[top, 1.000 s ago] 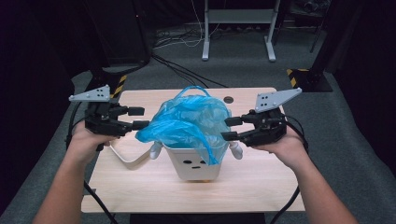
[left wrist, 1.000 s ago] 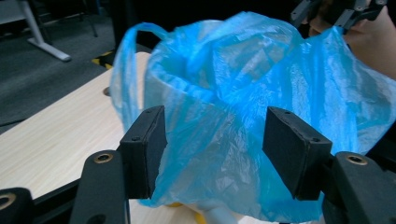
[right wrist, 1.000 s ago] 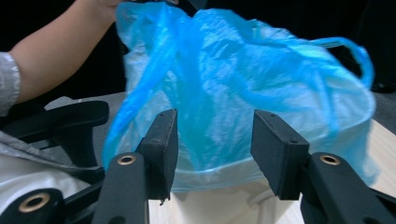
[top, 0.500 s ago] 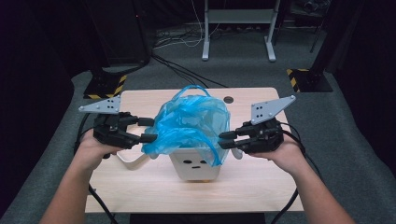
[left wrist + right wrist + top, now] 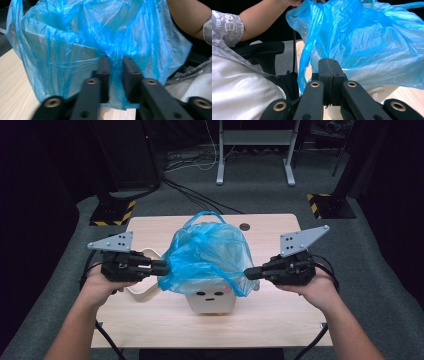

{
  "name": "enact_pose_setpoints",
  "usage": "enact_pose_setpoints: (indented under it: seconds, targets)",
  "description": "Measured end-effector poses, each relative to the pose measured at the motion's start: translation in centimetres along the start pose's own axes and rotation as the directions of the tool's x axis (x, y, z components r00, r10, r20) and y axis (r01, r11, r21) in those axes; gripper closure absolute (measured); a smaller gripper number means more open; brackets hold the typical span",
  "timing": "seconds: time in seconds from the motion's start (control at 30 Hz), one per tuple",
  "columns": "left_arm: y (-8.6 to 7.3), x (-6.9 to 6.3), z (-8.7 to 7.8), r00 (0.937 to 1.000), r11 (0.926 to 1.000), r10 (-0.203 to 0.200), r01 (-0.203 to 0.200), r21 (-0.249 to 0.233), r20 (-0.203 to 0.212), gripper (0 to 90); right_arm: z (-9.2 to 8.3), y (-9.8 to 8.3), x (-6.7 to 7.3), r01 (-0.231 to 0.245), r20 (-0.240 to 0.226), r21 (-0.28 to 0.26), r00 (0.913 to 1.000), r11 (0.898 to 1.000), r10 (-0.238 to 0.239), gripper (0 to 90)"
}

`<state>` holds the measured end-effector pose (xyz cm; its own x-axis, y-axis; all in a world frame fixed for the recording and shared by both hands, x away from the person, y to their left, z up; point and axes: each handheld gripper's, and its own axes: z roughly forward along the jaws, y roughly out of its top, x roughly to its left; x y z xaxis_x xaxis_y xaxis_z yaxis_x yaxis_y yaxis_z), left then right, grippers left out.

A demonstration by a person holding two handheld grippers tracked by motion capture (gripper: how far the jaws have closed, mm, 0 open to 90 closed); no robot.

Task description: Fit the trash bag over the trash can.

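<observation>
Overhead, a blue plastic bag (image 5: 207, 255) drapes over a small cream bin (image 5: 212, 299) mid-table, the left gripper (image 5: 162, 267) and right gripper (image 5: 250, 273) at its two sides. Along the left gripper's jaws, just closing, a fold of bag (image 5: 113, 82) is pinched. Along the right's, just closed together, the bag's (image 5: 372, 50) film is nipped in the seam.

I note the bag (image 5: 207, 255) is translucent bright blue. Under the bag, the bin (image 5: 212, 301) is cream with a dark dot-eyed face. Beside the bin, my grippers (image 5: 159, 268) (image 5: 248, 273) are black with grey plates; the table (image 5: 280, 320) is pale woodgrain.
</observation>
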<state>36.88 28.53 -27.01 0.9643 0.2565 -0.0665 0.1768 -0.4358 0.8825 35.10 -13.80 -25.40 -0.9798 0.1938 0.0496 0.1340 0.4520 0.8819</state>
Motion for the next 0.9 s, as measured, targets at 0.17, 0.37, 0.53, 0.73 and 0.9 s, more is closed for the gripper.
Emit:
enact_pose_setpoints:
  seconds: [0.17, 0.37, 0.53, 0.73, 0.9]
  targets:
    - [-0.8, -0.5, -0.2, 0.9999, 0.9999, 0.011, -0.011, -0.007, -0.007, 89.1, -0.8, -0.8, 0.2, -0.014, 0.018, 0.006, 0.9997, 1.0, 0.013, 90.0]
    - [-2.4, -1.0, 0.3, 0.9995, 0.9999, 0.0, 0.0, -0.014, 0.032, 89.1, -0.4, -2.6, 0.3, -0.049, 0.024, 0.04, 0.9986, 0.998, 0.048, 90.0]
    - [-3.8, -0.5, 1.3, 0.9988, 0.9993, -0.034, 0.033, 0.016, 0.035, 89.2, 0.3, -3.8, -0.1, -0.073, 0.04, 0.081, 0.9968, 0.994, 0.069, 90.0]
    - [-5.6, 0.2, 2.2, 0.9952, 0.9962, -0.083, 0.082, 0.03, 0.05, 89.2, 1.0, -5.6, -1.0, -0.116, 0.073, 0.117, 0.9914, 0.986, 0.108, 90.0]
    - [-6.6, 0.7, 2.9, 0.9922, 0.9932, -0.113, 0.111, 0.035, 0.053, 88.9, 1.4, -7.4, -1.9, -0.167, 0.118, 0.161, 0.9818, 0.973, 0.149, 90.0]
